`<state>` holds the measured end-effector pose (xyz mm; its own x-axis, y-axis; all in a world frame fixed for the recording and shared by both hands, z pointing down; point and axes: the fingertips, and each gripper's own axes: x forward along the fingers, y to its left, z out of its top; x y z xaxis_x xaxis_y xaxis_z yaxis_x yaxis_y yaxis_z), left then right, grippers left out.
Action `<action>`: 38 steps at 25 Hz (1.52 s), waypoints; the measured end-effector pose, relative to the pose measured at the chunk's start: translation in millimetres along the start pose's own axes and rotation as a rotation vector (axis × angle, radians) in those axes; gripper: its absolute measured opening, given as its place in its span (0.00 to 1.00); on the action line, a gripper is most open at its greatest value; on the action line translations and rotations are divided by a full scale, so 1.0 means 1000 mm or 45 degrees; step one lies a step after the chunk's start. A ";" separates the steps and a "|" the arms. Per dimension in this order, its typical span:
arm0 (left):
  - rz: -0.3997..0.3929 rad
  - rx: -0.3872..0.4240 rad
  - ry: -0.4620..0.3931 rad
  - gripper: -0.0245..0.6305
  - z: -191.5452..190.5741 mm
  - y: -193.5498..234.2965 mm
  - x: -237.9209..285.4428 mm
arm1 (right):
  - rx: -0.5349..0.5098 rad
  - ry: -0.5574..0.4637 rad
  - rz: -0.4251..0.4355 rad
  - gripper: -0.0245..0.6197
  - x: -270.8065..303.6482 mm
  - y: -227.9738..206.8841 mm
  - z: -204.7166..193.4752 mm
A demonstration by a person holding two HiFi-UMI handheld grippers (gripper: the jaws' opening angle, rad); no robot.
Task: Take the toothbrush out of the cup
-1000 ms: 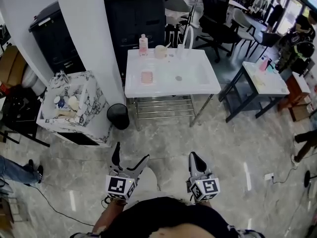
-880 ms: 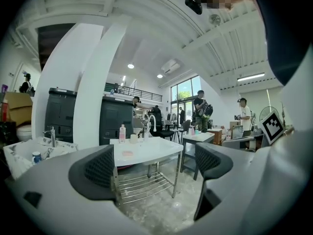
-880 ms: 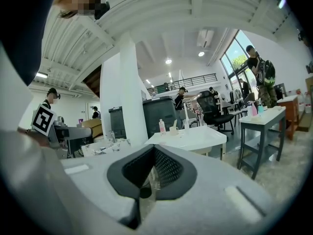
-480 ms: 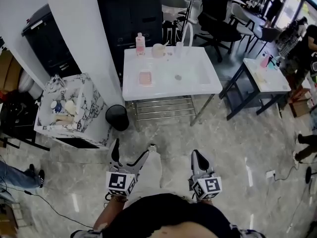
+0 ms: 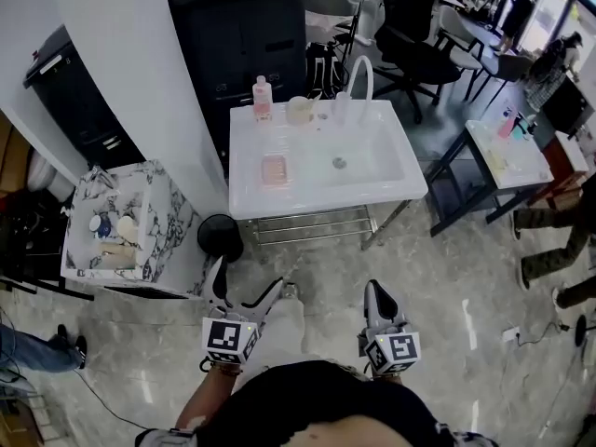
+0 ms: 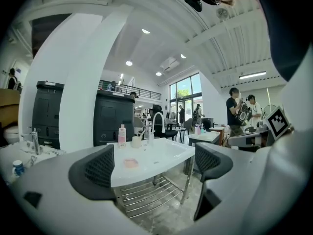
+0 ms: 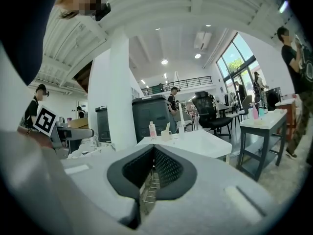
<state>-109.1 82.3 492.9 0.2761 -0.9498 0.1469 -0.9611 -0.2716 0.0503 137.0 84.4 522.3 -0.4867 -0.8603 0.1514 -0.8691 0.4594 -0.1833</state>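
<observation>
Marble-look floor [image 5: 466,277], open office. Both claws held low by the body, pointing forward: left claw [image 5: 247,284] wide open, empty; right claw [image 5: 374,293] closed, empty. Square markers only, no legible writing. Well ahead, white surface [image 5: 391,170]; cup [image 5: 299,110] at its far edge, toothbrush [image 7: 168,126] apparently upright inside.

Open-plan office, swivel chairs [image 5: 416,12], desks [image 5: 507,161]

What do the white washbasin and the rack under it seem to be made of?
The washbasin looks like glossy white ceramic or moulded plastic: smooth, uniformly white, rounded rim. The rack beneath looks like bare metal: thin silvery bars.
</observation>
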 end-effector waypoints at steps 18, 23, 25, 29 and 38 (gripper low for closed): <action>-0.106 -0.023 -0.002 0.79 0.041 0.084 0.186 | -0.019 -0.033 -0.040 0.05 0.195 -0.051 0.057; -0.137 0.053 -0.022 0.79 0.051 0.093 0.227 | 0.007 -0.054 -0.052 0.05 0.226 -0.059 0.065; -0.158 0.066 -0.029 0.79 0.054 0.093 0.242 | 0.004 -0.040 -0.038 0.05 0.234 -0.057 0.064; -0.188 0.162 -0.022 0.79 0.058 0.091 0.268 | 0.010 -0.005 -0.021 0.05 0.246 -0.060 0.060; -0.151 0.165 0.010 0.79 0.057 0.112 0.341 | 0.019 -0.016 -0.019 0.05 0.269 -0.086 0.071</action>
<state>-123.6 -280.5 492.1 0.3873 -0.9087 0.1555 -0.9146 -0.4000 -0.0597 87.1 -202.6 509.8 -0.4727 -0.8698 0.1416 -0.8746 0.4435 -0.1959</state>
